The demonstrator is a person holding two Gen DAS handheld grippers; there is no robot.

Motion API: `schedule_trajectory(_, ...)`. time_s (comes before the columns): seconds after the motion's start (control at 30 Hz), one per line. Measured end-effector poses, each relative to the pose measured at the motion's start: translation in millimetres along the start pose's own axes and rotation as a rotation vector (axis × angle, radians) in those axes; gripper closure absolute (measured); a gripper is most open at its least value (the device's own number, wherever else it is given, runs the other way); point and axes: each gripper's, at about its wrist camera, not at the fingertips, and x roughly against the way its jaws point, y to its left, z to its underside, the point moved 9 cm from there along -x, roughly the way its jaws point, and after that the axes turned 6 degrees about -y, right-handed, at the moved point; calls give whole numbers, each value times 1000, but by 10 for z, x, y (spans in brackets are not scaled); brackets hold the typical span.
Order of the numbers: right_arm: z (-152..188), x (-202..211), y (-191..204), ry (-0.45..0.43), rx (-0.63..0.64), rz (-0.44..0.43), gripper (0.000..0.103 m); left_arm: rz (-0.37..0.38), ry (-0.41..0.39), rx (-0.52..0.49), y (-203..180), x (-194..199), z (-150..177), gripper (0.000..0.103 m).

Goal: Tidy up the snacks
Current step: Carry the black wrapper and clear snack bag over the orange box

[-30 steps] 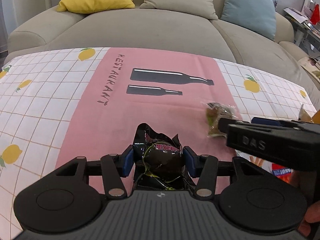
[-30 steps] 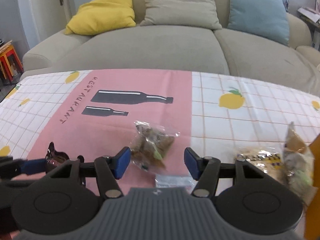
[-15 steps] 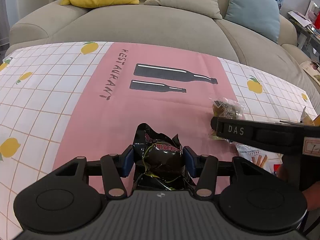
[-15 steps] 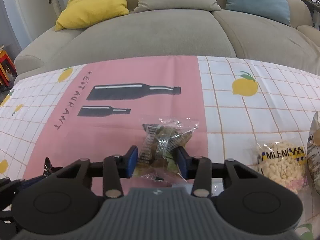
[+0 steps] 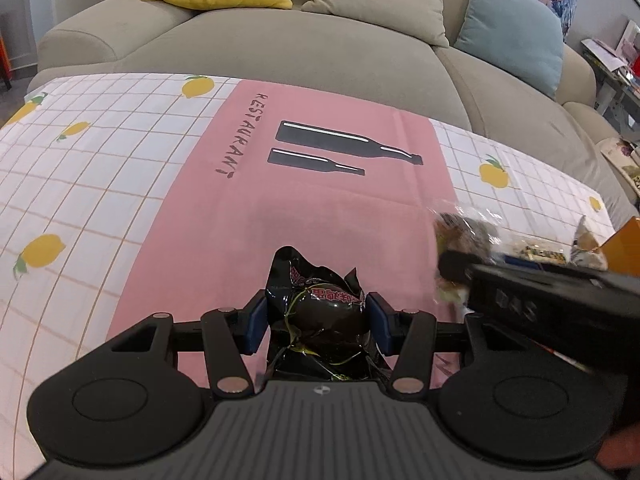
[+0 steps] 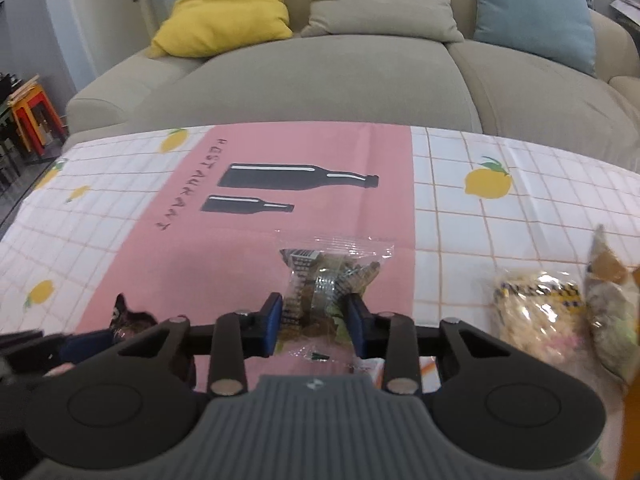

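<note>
My left gripper (image 5: 316,322) is shut on a black foil snack packet (image 5: 318,312) with red lettering, held just above the pink part of the tablecloth. My right gripper (image 6: 316,320) is shut on a clear plastic snack bag (image 6: 330,280) of brown and green pieces. That bag (image 5: 466,232) also shows blurred at the right of the left wrist view, with the right gripper's body (image 5: 552,300) beside it. The black packet's tip (image 6: 128,318) shows at the left of the right wrist view.
A bag of pale puffed snacks (image 6: 536,320) and a brown-and-green packet (image 6: 612,312) lie at the right on the lemon-print tablecloth (image 6: 500,240). An orange box edge (image 5: 624,246) stands far right. A beige sofa (image 6: 320,76) with cushions lies behind the table.
My right gripper went from open around the clear bag to shut on it, and lifted it slightly. My left gripper kept its hold on the black packet.
</note>
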Motion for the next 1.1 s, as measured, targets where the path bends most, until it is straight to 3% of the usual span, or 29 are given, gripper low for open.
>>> schedule_trajectory(0.27, 275, 675, -163, 35, -5, -1, 70, 67, 18, -24, -325, 360, 188, 45)
schedule_trajectory(0.63, 638, 1579, -591, 15, -31, 37, 70, 177, 24, -146, -993, 845, 380, 45)
schedule_trajectory(1.1, 663, 2662, -1716, -34, -18, 147, 70, 453, 19, -334, -2405, 1289, 317, 45)
